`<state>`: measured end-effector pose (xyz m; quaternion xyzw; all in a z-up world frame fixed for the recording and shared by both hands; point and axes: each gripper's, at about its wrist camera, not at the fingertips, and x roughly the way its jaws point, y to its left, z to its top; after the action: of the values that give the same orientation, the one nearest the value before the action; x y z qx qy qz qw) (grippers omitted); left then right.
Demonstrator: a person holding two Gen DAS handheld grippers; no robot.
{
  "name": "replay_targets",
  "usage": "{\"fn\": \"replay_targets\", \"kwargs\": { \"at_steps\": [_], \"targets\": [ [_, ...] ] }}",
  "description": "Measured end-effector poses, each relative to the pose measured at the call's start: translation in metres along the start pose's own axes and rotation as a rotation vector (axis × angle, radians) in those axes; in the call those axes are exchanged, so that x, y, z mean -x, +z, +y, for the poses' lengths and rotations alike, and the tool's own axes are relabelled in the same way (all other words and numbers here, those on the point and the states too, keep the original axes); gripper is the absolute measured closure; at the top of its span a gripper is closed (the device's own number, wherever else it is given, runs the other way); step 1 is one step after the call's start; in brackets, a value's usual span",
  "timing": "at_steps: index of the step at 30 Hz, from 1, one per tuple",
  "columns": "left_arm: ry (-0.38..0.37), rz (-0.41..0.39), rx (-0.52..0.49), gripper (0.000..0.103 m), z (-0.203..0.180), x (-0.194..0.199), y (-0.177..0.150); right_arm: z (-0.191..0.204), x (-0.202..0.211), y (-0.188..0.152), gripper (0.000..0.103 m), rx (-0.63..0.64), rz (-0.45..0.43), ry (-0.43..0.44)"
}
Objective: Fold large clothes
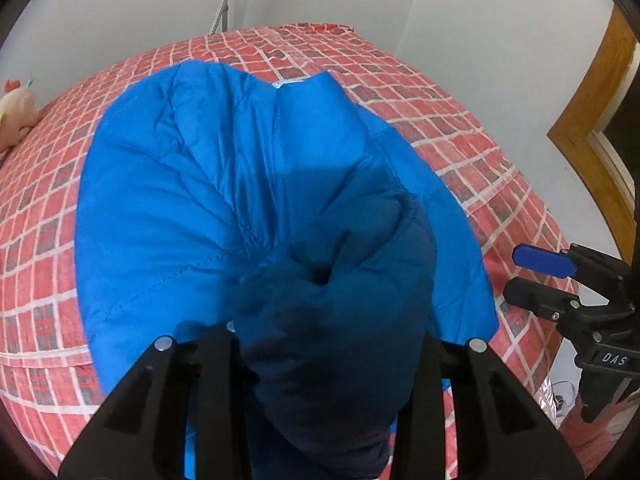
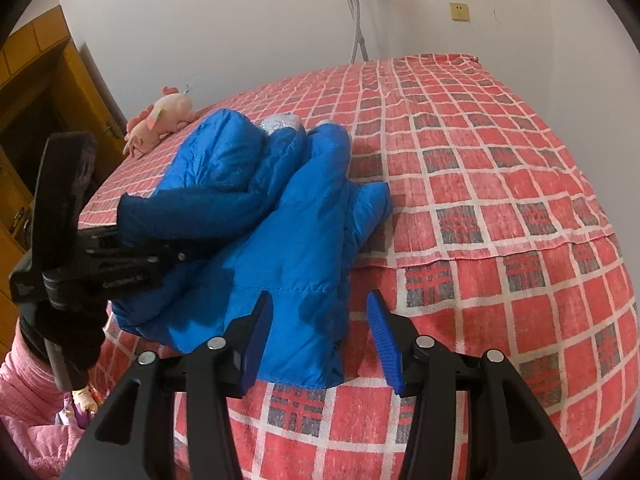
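Observation:
A puffy blue jacket lies on the bed with the red checked cover. My left gripper is shut on a bunched sleeve end of it, which hides the fingertips. From the right wrist view, that gripper holds the darker sleeve lifted over the jacket. My right gripper stands open at the bed's near edge. Its blue pads sit either side of the jacket's hem without pressing it. In the left wrist view the right gripper shows at the jacket's right edge.
A pink plush toy lies on the far left of the bed. A wooden cabinet stands on that side, and a wooden frame on the other. A metal hose hangs on the wall behind. A pink sleeve is at lower left.

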<state>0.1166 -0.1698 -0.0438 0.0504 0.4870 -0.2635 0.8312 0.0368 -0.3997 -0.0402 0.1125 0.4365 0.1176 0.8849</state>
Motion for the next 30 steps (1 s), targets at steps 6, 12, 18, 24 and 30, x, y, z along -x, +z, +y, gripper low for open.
{"fn": "replay_targets", "kwargs": {
  "at_steps": [6, 12, 18, 24, 30],
  "targets": [
    [-0.032, -0.005, 0.003, 0.068, -0.003, 0.003, 0.005, 0.002, 0.001, 0.007, 0.053, -0.009, -0.005, 0.003],
    [-0.161, -0.038, -0.036, 0.033, -0.016, 0.040, 0.001, 0.009, 0.014, 0.026, 0.043, -0.002, -0.032, 0.018],
    [-0.245, -0.145, 0.014, 0.032, 0.003, 0.097, 0.002, 0.015, 0.009, 0.055, 0.030, -0.019, -0.002, 0.085],
    [0.029, -0.186, 0.109, 0.034, 0.053, 0.101, 0.011, 0.032, -0.016, 0.084, 0.017, -0.056, 0.105, 0.193],
    [0.075, -0.150, 0.183, 0.034, 0.088, 0.070, 0.017, 0.044, -0.055, 0.101, 0.016, -0.104, 0.216, 0.176]
  ]
}}
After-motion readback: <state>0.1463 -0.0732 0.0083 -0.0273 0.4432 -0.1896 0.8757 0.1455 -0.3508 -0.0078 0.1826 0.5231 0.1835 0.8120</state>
